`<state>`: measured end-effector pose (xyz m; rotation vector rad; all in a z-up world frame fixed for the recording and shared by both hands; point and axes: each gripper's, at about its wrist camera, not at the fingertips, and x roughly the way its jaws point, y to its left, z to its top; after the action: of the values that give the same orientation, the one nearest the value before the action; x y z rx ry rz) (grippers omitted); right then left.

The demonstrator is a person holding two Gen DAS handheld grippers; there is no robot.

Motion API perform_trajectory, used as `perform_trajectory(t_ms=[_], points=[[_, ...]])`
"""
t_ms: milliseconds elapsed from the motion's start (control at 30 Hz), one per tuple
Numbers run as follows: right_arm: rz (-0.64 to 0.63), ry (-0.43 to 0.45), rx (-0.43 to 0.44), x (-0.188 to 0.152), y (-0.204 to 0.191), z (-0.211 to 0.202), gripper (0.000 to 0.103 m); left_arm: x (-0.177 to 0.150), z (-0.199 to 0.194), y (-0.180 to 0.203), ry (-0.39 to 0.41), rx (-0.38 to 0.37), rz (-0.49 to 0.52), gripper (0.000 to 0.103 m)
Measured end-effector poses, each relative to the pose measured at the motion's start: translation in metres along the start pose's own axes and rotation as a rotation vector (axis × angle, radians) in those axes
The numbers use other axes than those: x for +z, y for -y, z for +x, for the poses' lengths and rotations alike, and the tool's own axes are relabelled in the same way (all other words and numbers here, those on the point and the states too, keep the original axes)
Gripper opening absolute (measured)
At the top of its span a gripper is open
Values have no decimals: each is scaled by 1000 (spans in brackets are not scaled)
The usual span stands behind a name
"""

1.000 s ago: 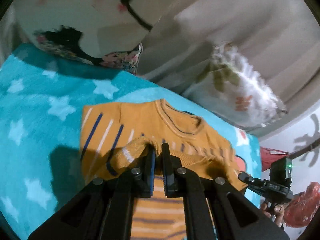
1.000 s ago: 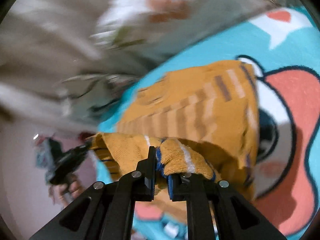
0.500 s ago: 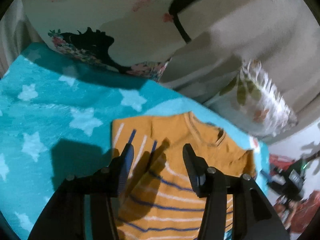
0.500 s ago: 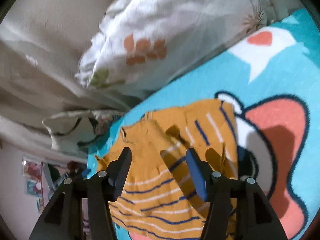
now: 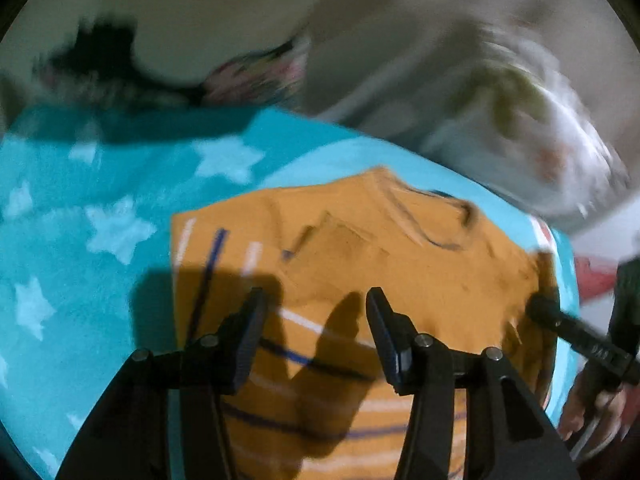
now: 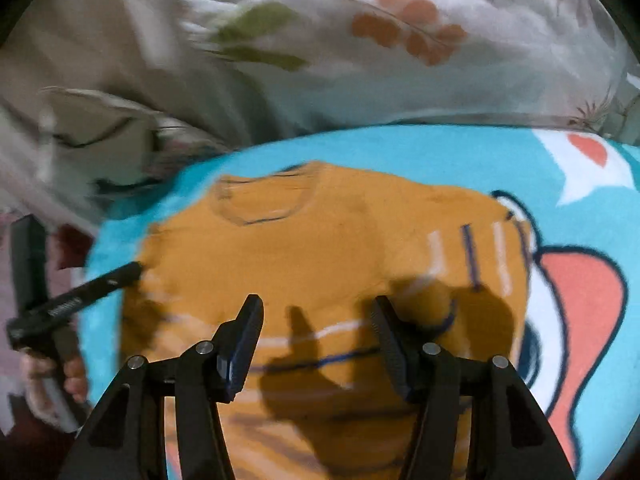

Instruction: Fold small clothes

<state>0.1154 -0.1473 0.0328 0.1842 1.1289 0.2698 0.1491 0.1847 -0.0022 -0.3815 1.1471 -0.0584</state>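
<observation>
A small orange sweater [image 5: 400, 272] with white and blue stripes lies flat on the turquoise blanket [image 5: 100, 208], neck hole toward the pillows, both sleeves folded in over the body. It also shows in the right wrist view [image 6: 304, 264]. My left gripper [image 5: 316, 304] is open and empty, just above the sweater's lower middle. My right gripper [image 6: 316, 312] is open and empty, above the sweater's striped part. The other gripper shows at the sweater's edge in each view: the right one [image 5: 580, 340], the left one [image 6: 76, 300].
Pillows with floral prints [image 6: 400, 40] and a pale one with a black pattern [image 5: 180, 32] lie behind the blanket. The blanket has white stars and a cartoon figure in coral and white [image 6: 580, 300]. A red item [image 5: 596, 280] lies off the blanket's edge.
One second ago both grippers were shut on the sweater's sleeves. They let go half a second ago and are open now. Both have dropped closer over the sweater since.
</observation>
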Motion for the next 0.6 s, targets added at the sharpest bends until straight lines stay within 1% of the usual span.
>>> perform_trajectory(t_ms=[33, 100, 133, 200, 267, 333, 433, 533, 600], points=[[24, -3, -18, 6, 10, 7, 61, 4, 5, -6, -6, -6, -27, 50], [104, -12, -27, 21, 33, 19, 59, 10, 13, -16, -1, 37, -66, 50], [140, -15, -25, 26, 42, 23, 59, 12, 16, -20, -4, 36, -81, 50], [228, -23, 8, 36, 60, 31, 59, 17, 17, -28, -8, 13, -110, 50], [269, -17, 19, 41, 69, 32, 59, 20, 12, -32, 0, 10, -112, 50], [258, 6, 1, 44, 67, 22, 59, 20, 2, -33, 8, 14, -110, 50], [209, 51, -31, 42, 60, -5, 60, 15, -18, -34, 21, 16, -98, 50], [163, 65, -38, 26, 53, -35, 60, 2, -37, -26, 42, 58, -52, 58], [106, 54, -55, 5, 43, -51, 60, -12, -48, -21, 49, 86, -21, 63]])
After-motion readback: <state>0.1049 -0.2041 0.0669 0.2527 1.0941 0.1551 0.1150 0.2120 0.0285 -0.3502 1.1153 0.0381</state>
